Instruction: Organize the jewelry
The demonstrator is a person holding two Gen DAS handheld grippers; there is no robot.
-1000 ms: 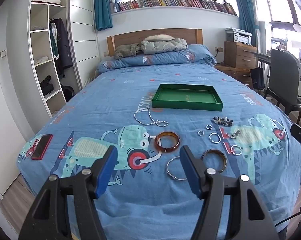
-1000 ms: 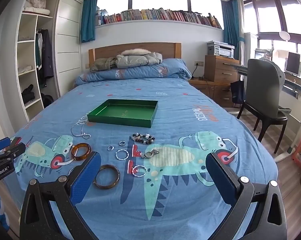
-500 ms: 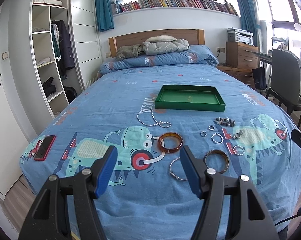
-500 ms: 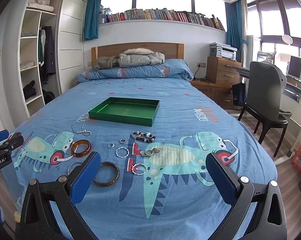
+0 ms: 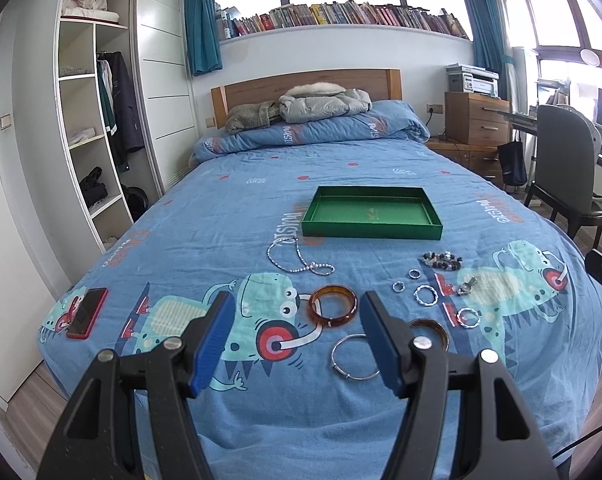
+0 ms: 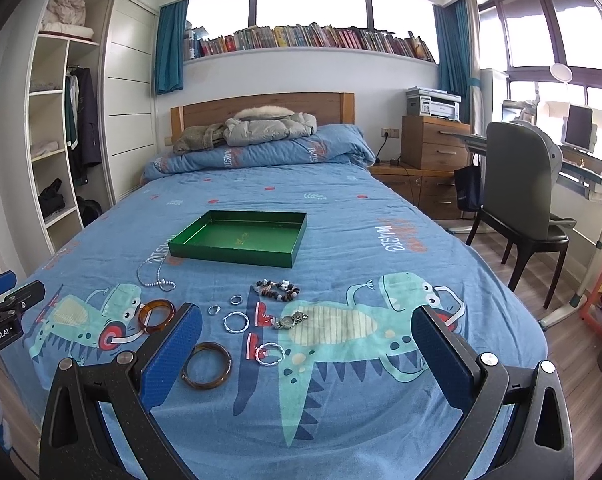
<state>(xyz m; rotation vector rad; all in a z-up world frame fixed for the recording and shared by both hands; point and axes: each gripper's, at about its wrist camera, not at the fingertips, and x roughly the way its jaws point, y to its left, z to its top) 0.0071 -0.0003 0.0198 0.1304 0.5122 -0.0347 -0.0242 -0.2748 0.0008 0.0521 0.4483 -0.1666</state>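
A green tray (image 5: 371,230) (image 6: 229,254) lies empty mid-bed. Near the foot lie an amber bangle (image 5: 333,310) (image 6: 155,315), a brown bangle (image 6: 207,365) (image 5: 433,327), a silver bangle (image 5: 353,356), a bead necklace (image 5: 297,260) (image 6: 155,276), a dark bead bracelet (image 5: 441,260) (image 6: 277,289), several small silver rings (image 6: 235,322) and a watch (image 6: 291,320). My left gripper (image 5: 295,338) is open and empty, above the bed's foot, just short of the amber bangle. My right gripper (image 6: 307,354) is wide open and empty, over the rings.
A red phone (image 5: 87,312) lies at the bed's left corner. A quilt and jackets (image 5: 301,112) are piled at the headboard. A wardrobe (image 5: 101,120) stands left; a chair (image 6: 521,200), drawers and desk stand right.
Both grippers have drawn back and risen slightly, so the jewelry sits a little farther ahead in both views. Jaws unchanged; nothing was picked up.
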